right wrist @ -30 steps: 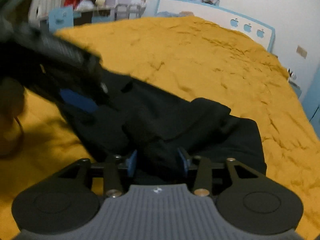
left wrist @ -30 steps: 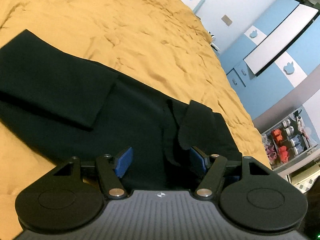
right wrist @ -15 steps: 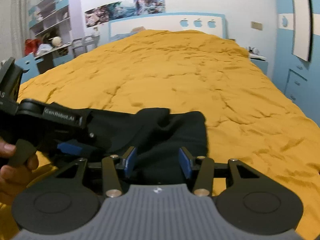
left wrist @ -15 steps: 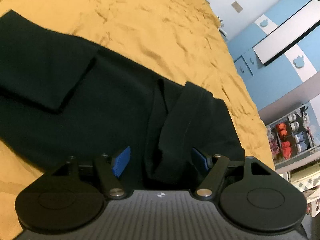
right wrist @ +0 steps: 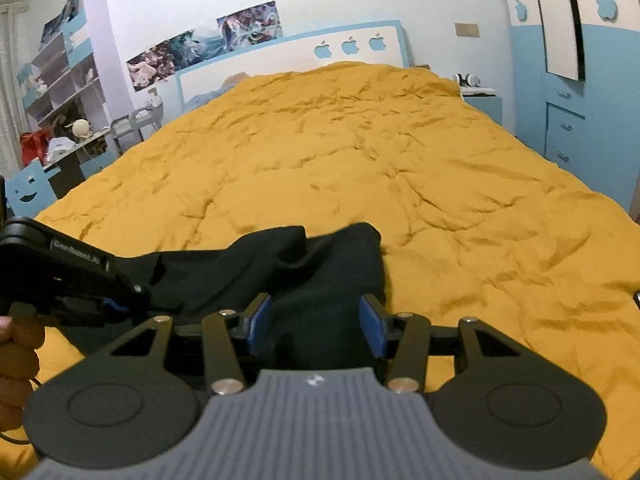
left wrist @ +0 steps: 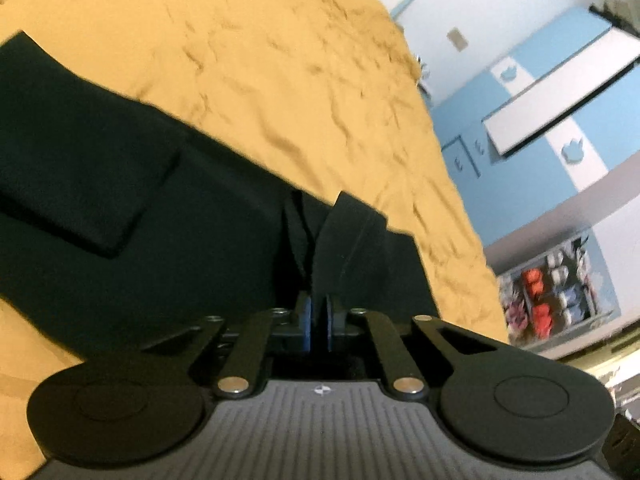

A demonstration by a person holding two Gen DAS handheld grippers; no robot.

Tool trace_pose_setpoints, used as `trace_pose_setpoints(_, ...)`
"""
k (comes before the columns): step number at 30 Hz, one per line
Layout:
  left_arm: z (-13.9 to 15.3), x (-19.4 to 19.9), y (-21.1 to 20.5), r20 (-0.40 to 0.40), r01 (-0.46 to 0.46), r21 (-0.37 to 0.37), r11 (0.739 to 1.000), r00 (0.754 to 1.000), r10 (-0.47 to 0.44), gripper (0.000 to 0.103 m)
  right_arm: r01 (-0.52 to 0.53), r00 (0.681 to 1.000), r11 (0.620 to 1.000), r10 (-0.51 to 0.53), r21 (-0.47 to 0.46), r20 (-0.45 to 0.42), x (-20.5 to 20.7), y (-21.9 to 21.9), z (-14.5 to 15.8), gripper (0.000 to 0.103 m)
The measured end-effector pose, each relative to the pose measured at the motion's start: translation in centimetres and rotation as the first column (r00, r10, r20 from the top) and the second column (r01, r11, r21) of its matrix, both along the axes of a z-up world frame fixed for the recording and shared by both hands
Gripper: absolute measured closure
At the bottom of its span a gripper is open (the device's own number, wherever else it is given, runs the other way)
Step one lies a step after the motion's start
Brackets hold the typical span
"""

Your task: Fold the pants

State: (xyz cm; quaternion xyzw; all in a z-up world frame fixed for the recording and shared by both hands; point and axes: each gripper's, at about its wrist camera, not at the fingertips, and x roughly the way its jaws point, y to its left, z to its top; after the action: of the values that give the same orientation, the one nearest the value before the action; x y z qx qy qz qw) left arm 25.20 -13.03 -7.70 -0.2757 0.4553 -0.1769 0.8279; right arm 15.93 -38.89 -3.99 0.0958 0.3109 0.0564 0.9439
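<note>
Left wrist view: the left gripper (left wrist: 316,322) has its blue pads pinched nearly together on a raised ridge of the black pants (left wrist: 200,220), near the waist end.
Right wrist view: the right gripper (right wrist: 316,322) has its jaws spread wide, with black cloth lying between the pads but not squeezed.
Pants: they lie across the near part of the yellow bedspread (right wrist: 360,160); one leg end is already doubled over at far left in the left wrist view, and the bunched waist end sits just ahead of both tools.
Left tool seen from the right: it sits to the near left (right wrist: 80,280), touching the cloth.
Step in hand: judged to be taking hold of the waist end with both tools to carry it over.
Doing it well: close the right jaws on a full pinch of every layer, level with the left grip; lift both together, keep the edge taut between them, and lay it square onto the folded leg.
Risk: a grip on only the top layer would let the lower cloth sag and skew the fold.
</note>
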Motion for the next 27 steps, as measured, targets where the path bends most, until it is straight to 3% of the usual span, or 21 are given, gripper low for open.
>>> trace_pose_setpoints(6, 1.5, -0.1, 2.5, 0.066, -0.045, -0.003, 0.999, 0.997, 0.045, 0.098, -0.067, 0.998, 0.998, 0.067, -0.021, 0.015, 0.9, 2.3, 1.0, 0.056)
trace_pose_setpoints(11, 2.2, -1.3, 5.3, 0.168, -0.118, -0.020, 0.993, 0.978, 0.119, 0.103, -0.120, 0.992, 0.992, 0.121, -0.041, 0.021, 1.3, 4.4, 1.4, 0.056)
trace_pose_setpoints(16, 0.1, 0.2, 5.6, 0.030, -0.053, -0.003, 0.999, 0.998, 0.053, 0.101, -0.125, 0.992, 0.986, 0.126, -0.112, -0.004, 2.1, 5.6, 1.2, 0.056)
trace_pose_setpoints(18, -0.3, 0.2, 4.9, 0.006, -0.018, 0.001, 1.000, 1.000, 0.018, 0.082, -0.091, 0.996, 0.992, 0.091, -0.091, -0.008, 2.1, 5.0, 1.2, 0.056)
trace_pose_setpoints(20, -0.7, 0.3, 4.0, -0.015, -0.004, 0.017, 1.000, 1.000, 0.004, 0.038, -0.072, 0.997, 0.996, 0.071, -0.056, -0.021, 2.0, 4.1, 1.1, 0.056)
trace_pose_setpoints(27, -2.8, 1.5, 1.6, -0.122, 0.065, 0.036, 0.997, 0.991, -0.060, 0.035, -0.054, 0.998, 0.997, 0.052, -0.057, -0.033, 1.1, 3.1, 1.1, 0.056)
